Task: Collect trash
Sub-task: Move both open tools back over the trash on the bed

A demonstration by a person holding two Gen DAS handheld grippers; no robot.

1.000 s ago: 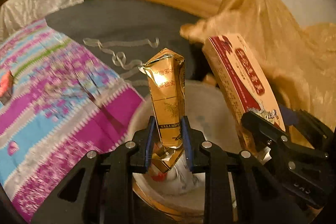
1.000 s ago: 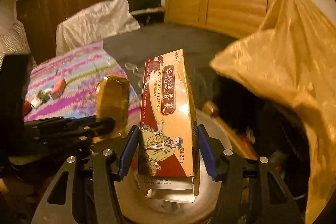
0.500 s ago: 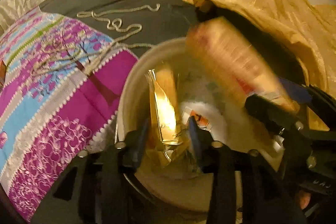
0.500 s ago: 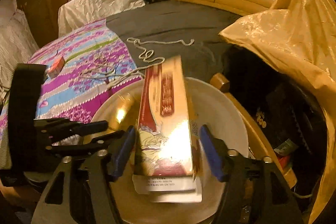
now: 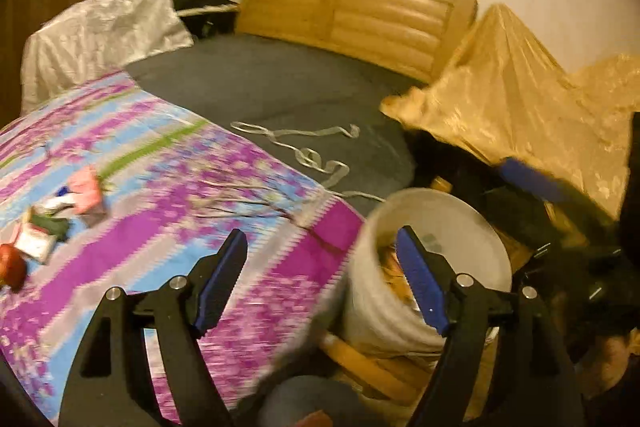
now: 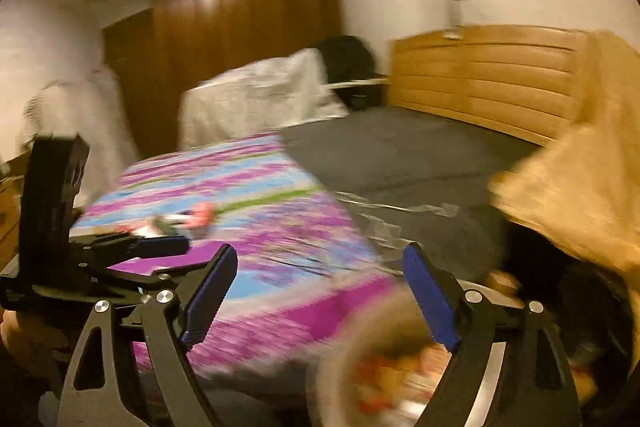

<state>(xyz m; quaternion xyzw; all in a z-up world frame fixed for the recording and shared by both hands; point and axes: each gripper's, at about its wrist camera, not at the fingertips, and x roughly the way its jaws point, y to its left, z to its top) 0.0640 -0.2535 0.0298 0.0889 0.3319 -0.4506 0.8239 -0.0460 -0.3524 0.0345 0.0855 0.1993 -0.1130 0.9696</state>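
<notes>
A white bin point(image 5: 472, 227) stands beside the bed at the right; trash lies inside it, also blurred in the right wrist view point(image 6: 384, 371). My left gripper point(image 5: 320, 251) is open and empty, above the bed edge and the bin's left rim. My right gripper point(image 6: 320, 267) is open and empty, above the bin. Several small wrappers and packs point(image 5: 80, 191) lie on the purple flowered quilt point(image 5: 168, 211) at the left; they also show in the right wrist view point(image 6: 188, 219). A red round thing point(image 5: 10, 269) lies at the far left.
A grey sheet point(image 5: 280, 95) with a pale ribbon point(image 5: 312, 155) covers the far bed. A wooden headboard point(image 5: 352, 15) stands behind. A golden cloth point(image 5: 520, 107) drapes at the right. A white cover point(image 5: 104, 31) and a dark wardrobe point(image 6: 240, 47) are at the back left.
Both grippers opened and let go: the gold pack and the red box dropped into the bin. Both grippers then lifted and swung left toward the bed.
</notes>
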